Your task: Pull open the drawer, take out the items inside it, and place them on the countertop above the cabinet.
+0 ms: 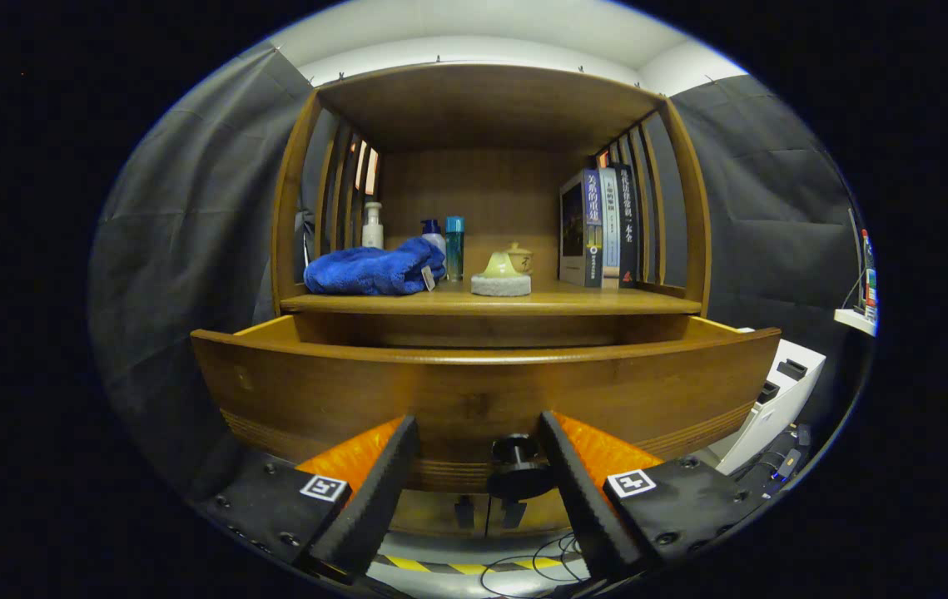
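Observation:
The wooden drawer [482,391] stands pulled out toward me, its front panel filling the space just beyond my fingers. Its inside is hidden behind that panel. A black round knob [517,462] sticks out of the drawer front between my fingertips, nearer the right finger [567,466]. My gripper [478,445] is open, and I cannot tell whether the right finger touches the knob. On the countertop [490,301] above lie a blue towel [374,270] and a yellow-topped scrubbing sponge [501,279].
At the back of the countertop stand a white pump bottle [372,225], two blue bottles [454,245], a small lidded pot [519,258] and several upright books [603,229]. A white box [777,399] sits to the right of the cabinet. Striped tape and cables [523,567] lie on the floor below.

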Action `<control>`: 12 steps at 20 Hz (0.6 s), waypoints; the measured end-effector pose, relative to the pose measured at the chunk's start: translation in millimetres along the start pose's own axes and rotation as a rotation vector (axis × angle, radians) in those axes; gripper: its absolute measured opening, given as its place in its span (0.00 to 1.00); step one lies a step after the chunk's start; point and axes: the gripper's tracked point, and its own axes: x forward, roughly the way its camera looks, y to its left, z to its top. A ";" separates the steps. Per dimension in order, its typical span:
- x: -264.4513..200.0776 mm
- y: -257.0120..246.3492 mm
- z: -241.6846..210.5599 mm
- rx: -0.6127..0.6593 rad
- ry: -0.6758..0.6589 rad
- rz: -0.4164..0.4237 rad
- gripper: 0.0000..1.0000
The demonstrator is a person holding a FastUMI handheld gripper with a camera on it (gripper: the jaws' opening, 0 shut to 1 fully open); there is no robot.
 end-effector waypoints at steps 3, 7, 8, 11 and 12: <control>15.3 -0.2 2.4 0.004 0.023 0.005 0.98; 32.0 -1.0 5.1 -0.010 0.025 0.000 0.98; 35.5 -0.9 5.1 -0.017 0.025 -0.006 0.98; 53.8 -1.1 8.1 -0.018 0.023 -0.006 0.98; 60.0 -1.0 9.2 -0.015 0.026 -0.006 0.98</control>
